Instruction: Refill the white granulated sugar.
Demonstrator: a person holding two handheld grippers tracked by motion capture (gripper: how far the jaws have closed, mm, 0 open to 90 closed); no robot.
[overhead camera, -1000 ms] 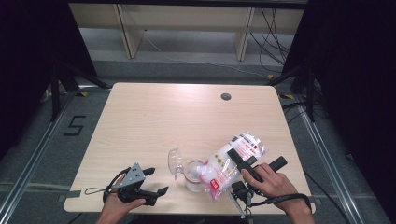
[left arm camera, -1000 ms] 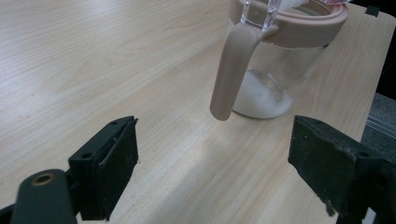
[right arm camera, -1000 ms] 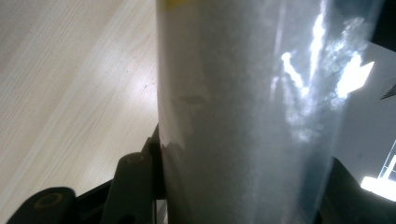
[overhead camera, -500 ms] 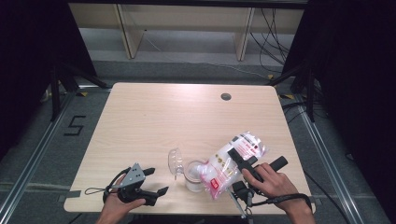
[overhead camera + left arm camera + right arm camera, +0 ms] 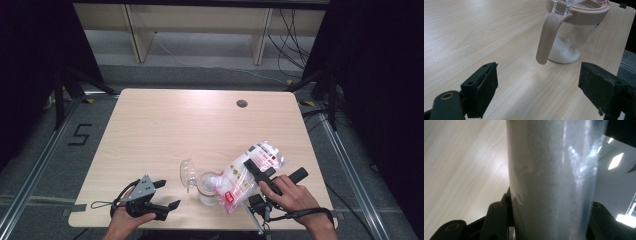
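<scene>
A clear jar [image 5: 206, 189] with a pink rim stands near the table's front edge, its clear lid [image 5: 187, 174] swung open to the left. A plastic bag of white powder [image 5: 247, 172] with red print lies tilted with its lower end over the jar's mouth, and my right gripper [image 5: 260, 175] is shut on it. In the right gripper view the bag [image 5: 549, 180] sits between the jaws of the right gripper [image 5: 547, 220]. My left gripper [image 5: 168, 194] rests open at the front left, apart from the jar. In its view the left gripper [image 5: 539, 92] faces the jar [image 5: 571, 37], which holds a little white powder [image 5: 564, 51].
The wooden table [image 5: 200, 125] has a round cable hole [image 5: 242, 103] at the back right. A pink clasp [image 5: 547, 37] hangs down the jar's side. Dark curtains and a shelf frame stand beyond the far edge.
</scene>
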